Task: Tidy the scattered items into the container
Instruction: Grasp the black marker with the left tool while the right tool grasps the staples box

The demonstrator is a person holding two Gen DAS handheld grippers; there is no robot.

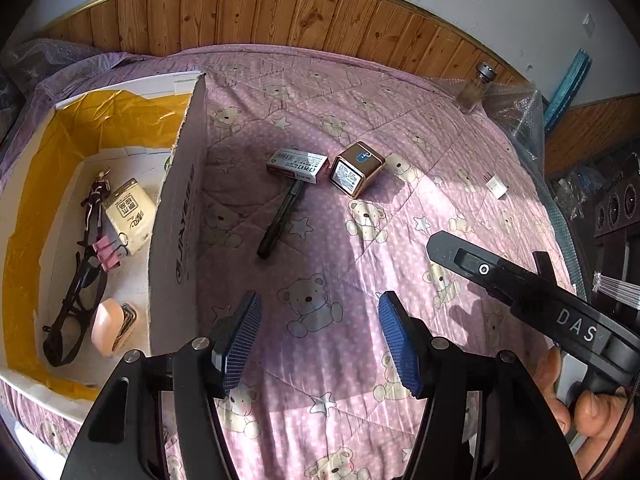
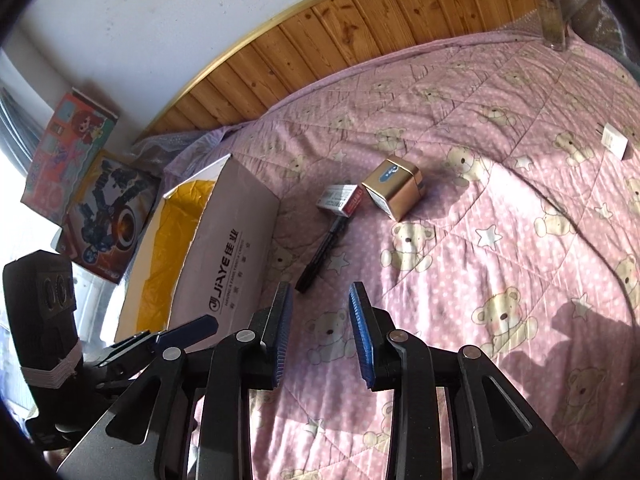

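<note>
Bed with pink bear-print quilt, wooden headboard panelling along its far edge. Container: white cardboard box with yellow lining, at the bed's left edge; holds black glasses, a pink binder clip, a cream packet, a small doll figure and a pink rounded item. Loose on the quilt, mid-bed: a small white-and-red carton lying across the top end of a black pen; just beside the carton to the right, a gold cube tin with a white label. Well apart, toward the right edge, a white plug adapter. At the far right corner, an upright glass bottle with metal cap. Left tool: blue pads spread wide, holding nothing, above the quilt just right of the box wall. Right tool: pads spread, narrower gap, empty, pointing toward the pen's near end. A hand grips the right tool's handle at the near right.
</note>
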